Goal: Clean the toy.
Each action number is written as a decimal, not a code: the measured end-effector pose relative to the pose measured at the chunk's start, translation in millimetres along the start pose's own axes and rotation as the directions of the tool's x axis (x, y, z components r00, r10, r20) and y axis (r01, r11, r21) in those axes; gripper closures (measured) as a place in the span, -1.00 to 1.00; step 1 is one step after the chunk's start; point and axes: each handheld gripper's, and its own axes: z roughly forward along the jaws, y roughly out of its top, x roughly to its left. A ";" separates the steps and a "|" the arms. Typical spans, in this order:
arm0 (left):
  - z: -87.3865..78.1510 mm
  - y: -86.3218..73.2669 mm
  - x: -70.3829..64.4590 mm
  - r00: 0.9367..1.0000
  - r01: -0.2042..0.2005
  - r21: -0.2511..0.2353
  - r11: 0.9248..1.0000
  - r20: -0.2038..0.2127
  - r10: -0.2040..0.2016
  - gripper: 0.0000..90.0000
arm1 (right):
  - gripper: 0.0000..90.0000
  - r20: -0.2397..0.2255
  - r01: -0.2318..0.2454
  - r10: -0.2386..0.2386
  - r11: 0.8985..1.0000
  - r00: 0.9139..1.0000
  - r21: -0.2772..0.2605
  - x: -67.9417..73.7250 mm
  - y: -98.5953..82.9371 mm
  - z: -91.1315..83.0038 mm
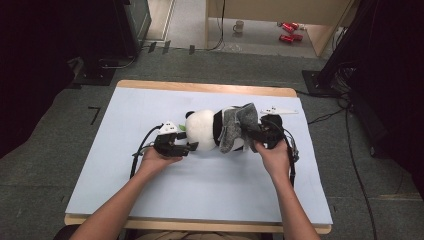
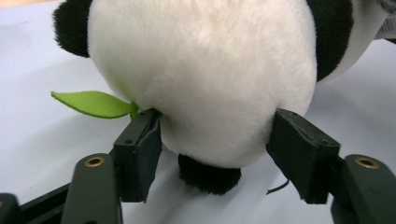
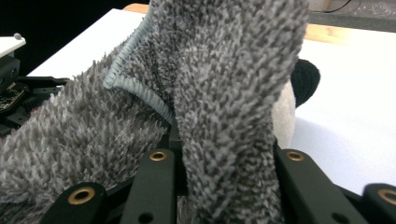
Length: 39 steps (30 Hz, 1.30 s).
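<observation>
Grey carpet surrounds a table (image 1: 125,165) covered in pale blue, where a plush panda (image 1: 202,131) lies on its side near the middle. The left gripper (image 1: 191,147) has its fingers (image 2: 140,149) spread around the panda's white head, pressing lightly against the fur on both sides beside a green felt leaf (image 2: 93,103). The right gripper (image 1: 251,134) is clenched on a grey fuzzy cloth (image 1: 235,127) draped over the panda's body; in the right gripper view the cloth (image 3: 224,116) fills the gap between its fingers (image 3: 154,186). The hold on the round, soft head looks shallow, so a pull on the cloth could slide the panda out and drag it across the table, or the bunched cloth could slip free.
</observation>
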 end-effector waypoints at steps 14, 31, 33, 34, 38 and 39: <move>15.1 -9.7 1.1 1.000 -0.007 0.042 0.999 0.009 0.006 -0.05 | 0.59 0.009 -0.029 0.029 0.999 1.000 -0.017 -3.3 1.6 2.8; -12.0 -1.7 9.7 0.997 0.063 0.087 0.994 0.035 -0.066 0.58 | 0.75 -0.082 -0.052 0.041 0.989 0.996 -0.137 8.0 22.8 -30.0; -18.5 -3.1 16.1 0.997 0.078 0.087 0.993 0.023 -0.080 0.58 | 0.75 -0.095 -0.066 0.054 0.990 0.994 -0.126 6.6 21.4 -24.1; -19.9 -3.7 18.0 0.997 0.078 0.090 0.993 0.019 -0.080 0.57 | 0.74 -0.099 -0.074 0.063 0.991 0.993 -0.107 5.5 19.8 -18.4; -21.8 -8.1 21.9 0.997 0.077 0.088 0.993 0.009 -0.078 0.53 | 0.73 -0.080 -0.061 0.059 0.998 0.995 -0.026 0.7 12.1 2.2; -21.4 -9.0 21.6 0.997 0.077 0.087 0.993 0.009 -0.078 0.53 | 0.73 -0.058 -0.044 0.044 0.999 0.997 0.008 -0.1 9.9 7.7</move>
